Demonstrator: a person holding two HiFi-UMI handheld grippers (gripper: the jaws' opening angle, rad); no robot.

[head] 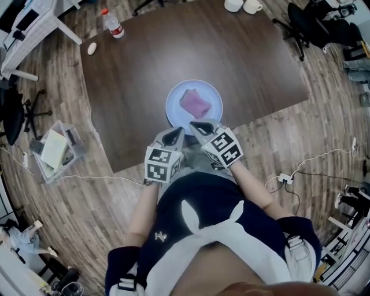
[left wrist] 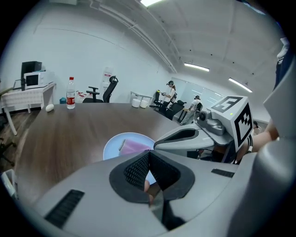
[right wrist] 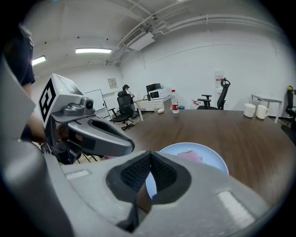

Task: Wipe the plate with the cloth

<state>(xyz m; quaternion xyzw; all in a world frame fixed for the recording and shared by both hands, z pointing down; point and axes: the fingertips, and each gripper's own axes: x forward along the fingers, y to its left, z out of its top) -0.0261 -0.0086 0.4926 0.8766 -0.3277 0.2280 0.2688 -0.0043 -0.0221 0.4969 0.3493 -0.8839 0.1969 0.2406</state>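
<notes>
We find the crumpled pink cloth (head: 195, 103) lying on the pale blue plate (head: 174, 107) on the tabletop (head: 144, 63), just ahead of the left gripper (head: 173, 136) and right gripper (head: 202, 128) (both sets of jaws closed, empty).

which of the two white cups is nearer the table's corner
The right-hand cup in the head view; the other cup sits further from that corner.

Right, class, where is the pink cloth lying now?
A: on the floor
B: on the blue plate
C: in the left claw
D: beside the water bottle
B: the cloth lies in the middle of the plate, with no claw touching it.
</notes>
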